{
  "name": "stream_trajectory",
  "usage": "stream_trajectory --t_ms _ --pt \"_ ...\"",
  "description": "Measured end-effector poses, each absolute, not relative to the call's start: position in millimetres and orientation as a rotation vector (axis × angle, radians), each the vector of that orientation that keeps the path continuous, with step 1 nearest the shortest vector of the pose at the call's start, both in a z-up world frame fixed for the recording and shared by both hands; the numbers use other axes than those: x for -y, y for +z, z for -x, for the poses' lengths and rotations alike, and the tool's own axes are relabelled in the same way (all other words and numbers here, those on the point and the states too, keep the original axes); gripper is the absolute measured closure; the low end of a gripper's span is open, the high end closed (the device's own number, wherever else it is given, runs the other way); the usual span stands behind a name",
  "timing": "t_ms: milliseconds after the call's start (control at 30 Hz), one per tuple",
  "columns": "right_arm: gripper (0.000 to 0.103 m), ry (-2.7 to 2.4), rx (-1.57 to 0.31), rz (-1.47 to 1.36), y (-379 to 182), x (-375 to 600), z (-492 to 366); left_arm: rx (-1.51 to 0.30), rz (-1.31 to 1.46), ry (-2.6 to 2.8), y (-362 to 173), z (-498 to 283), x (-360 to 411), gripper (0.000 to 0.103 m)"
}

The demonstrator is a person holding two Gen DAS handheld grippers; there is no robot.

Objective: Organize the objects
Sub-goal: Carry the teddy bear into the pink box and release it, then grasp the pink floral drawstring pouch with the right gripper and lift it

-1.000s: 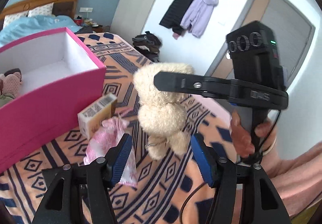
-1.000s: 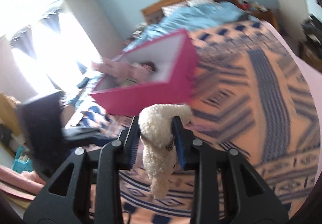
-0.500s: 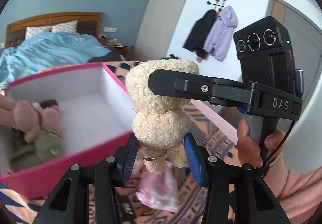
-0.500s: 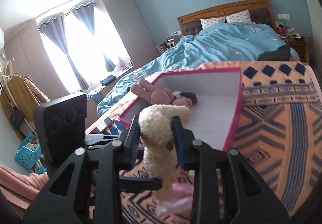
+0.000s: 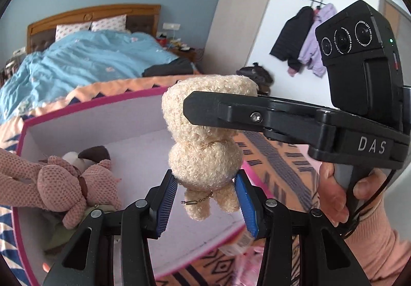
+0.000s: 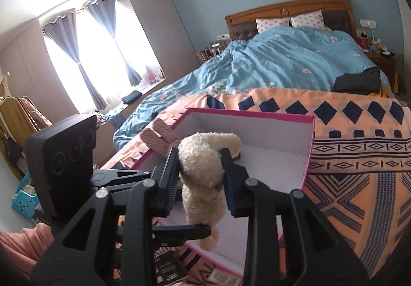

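Observation:
A cream curly plush bear (image 5: 205,155) (image 6: 201,165) hangs over the open pink box (image 5: 90,106) (image 6: 310,142), which has a white inside. My right gripper (image 6: 199,175) is shut on the bear's head; it shows from the side in the left wrist view (image 5: 187,106). My left gripper (image 5: 206,205) is open, with its blue pads (image 5: 168,202) on either side of the bear's lower body; whether they touch it is unclear. A pink knitted plush (image 5: 64,183) and a green item lie in the box's left end.
The box sits on an orange and navy patterned blanket (image 6: 359,157). A small carton and pink cloth (image 5: 236,245) lie just outside the box's near wall. A bed with a blue duvet (image 6: 295,62) is behind. Coats (image 5: 303,39) hang on the right wall.
Both grippers have moved with the bear from above the blanket to over the box. The left jaws have narrowed around the bear's lower body. The right gripper stays shut on it.

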State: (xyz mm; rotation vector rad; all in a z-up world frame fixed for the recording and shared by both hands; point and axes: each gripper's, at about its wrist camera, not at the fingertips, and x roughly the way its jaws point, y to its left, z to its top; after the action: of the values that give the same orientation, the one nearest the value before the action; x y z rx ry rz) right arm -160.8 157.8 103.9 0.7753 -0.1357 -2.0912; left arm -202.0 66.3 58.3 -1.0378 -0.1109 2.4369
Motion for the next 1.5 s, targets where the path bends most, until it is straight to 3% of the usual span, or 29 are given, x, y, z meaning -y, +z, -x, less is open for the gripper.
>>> stream_trajectory --t_ms 433,500,633,1000,1167,1500 --pt "0.067 -2.175 -0.03 -0.987 50.7 -130.2 218.3 0.133 1.2 2.48 25.6 235.4 -60.5 0.054" --pt "0.067 -2.208 -0.036 -1.003 48.8 -130.8 222.4 0.134 1.186 2.482 26.9 232.6 -60.0 0.047" --pt "0.067 -2.243 -0.021 -0.985 51.3 -137.9 221.6 0.121 1.155 2.486 29.7 225.5 -57.8 0.045" --pt "0.067 -2.238 0.014 -0.901 67.5 -161.4 179.5 0.081 0.992 2.49 44.8 174.5 -52.4 0.037" --pt "0.058 -2.211 0.063 -0.816 81.1 -182.8 141.8 0.081 0.874 2.465 58.5 134.7 -47.9 0.034" --pt "0.053 -2.161 0.15 -0.849 53.5 -223.8 72.5 0.024 0.858 2.398 40.8 88.5 -61.2 0.034"
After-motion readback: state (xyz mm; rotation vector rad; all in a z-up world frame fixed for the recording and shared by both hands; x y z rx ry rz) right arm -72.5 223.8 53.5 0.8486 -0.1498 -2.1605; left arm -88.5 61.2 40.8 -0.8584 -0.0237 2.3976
